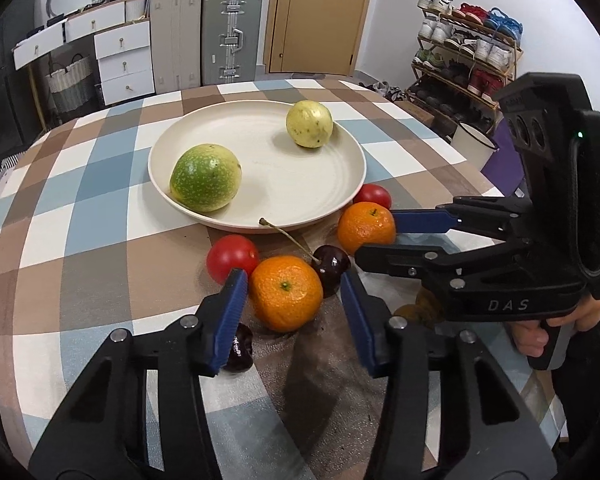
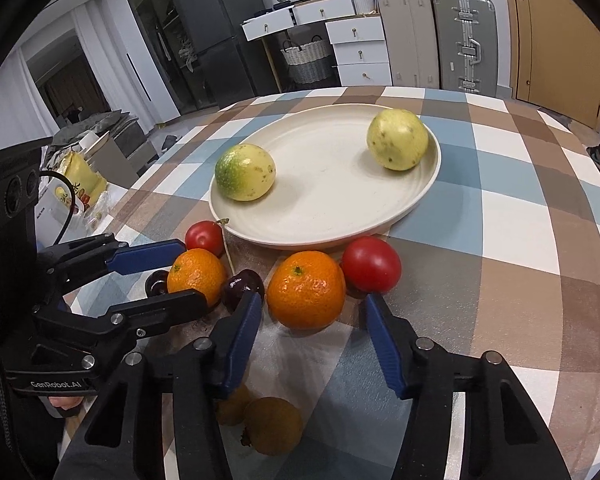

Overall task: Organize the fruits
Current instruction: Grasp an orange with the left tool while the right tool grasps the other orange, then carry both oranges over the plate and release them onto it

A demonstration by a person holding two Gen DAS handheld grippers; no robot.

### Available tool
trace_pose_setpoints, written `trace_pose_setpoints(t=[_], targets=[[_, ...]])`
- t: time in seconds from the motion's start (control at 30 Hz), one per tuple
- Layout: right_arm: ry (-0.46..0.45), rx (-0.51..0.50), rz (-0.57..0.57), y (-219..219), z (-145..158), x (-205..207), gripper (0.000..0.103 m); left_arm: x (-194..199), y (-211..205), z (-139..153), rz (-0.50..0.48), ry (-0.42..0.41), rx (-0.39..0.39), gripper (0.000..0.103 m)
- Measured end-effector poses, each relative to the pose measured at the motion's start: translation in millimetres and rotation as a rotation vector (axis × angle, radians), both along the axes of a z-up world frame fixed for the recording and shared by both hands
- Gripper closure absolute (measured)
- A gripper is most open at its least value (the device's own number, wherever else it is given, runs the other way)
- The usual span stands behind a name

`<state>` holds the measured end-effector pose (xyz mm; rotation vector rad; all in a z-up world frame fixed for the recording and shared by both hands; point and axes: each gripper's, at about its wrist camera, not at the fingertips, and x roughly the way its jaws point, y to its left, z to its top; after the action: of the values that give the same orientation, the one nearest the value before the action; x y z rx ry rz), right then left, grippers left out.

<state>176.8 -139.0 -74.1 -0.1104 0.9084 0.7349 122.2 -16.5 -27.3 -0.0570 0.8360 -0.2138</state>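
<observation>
Plate (image 1: 340,184) on checked counter (image 1: 100,240); 2 fruits on it: green-yellow one (image 1: 206,177) at near left, pale yellow one (image 1: 309,124) at far right.

Off the plate, just beside its near rim: 2 mandarins, 2 red tomatoes, dark cherries.

Left hand-held gripper (image 1: 294,284): jaws wide, straddling left mandarin (image 1: 286,293), pads close to both sides, contact not clear. Left tomato (image 1: 232,257) just beyond left pad; stemmed cherry (image 1: 331,265) between the 2 mandarins, stem reaching the plate rim. Another cherry (image 1: 240,349) under the left finger.

Right hand-held gripper (image 2: 312,308): jaws wide, either side of right mandarin (image 2: 306,288), not clamped. Right tomato (image 2: 372,265) touching that mandarin, near plate rim. 2 brownish fruits (image 2: 272,426) beneath right hand-held gripper, farthest from plate.
</observation>
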Motion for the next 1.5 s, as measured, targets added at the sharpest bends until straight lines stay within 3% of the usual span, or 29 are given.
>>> trace_pose_setpoints(t=[0.33,0.4,0.43,0.5,1.5], targets=[[-0.005,-0.004,0.002,0,0,1,0.050,3,-3,-8,0.001,0.023,0.027,0.057],[-0.007,-0.006,0.001,0,0,1,0.054,3,-4,-8,-0.002,0.020,0.032,0.059],[-0.008,-0.007,0.001,0,0,2,0.055,2,-3,-8,0.000,0.018,0.034,0.065],[-0.006,-0.003,0.009,0,0,1,0.063,2,-2,-8,-0.005,0.020,0.021,0.065],[-0.076,0.056,0.026,-4,15,-7,0.064,-7,9,10,0.019,-0.078,-0.034,0.065]])
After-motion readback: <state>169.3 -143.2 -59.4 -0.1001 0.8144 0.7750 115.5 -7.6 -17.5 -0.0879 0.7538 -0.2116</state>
